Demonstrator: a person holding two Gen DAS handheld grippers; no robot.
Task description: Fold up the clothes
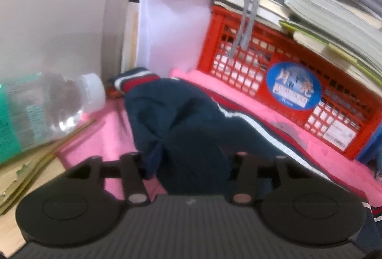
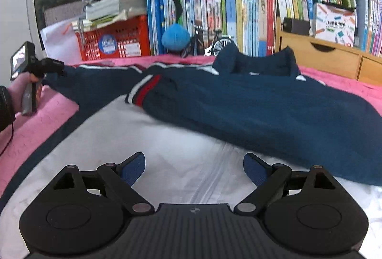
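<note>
I see water bottle [image 1: 47, 106] lying far left on pink blanket [image 1: 100, 139]. My left gripper [image 1: 188, 163] clamped on jacket [image 2: 238, 101] sleeve. Red crate [image 1: 274, 73] under stacked books [image 1: 334, 27] crowds jacket's far edge. Jacket spread across blanket. My right gripper [image 2: 193, 170] spread wide, empty, above white panel. Bookshelf [image 2: 238, 11] behind.

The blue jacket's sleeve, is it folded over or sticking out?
Folded over: one sleeve lies across the jacket, striped cuff on its white front.
</note>
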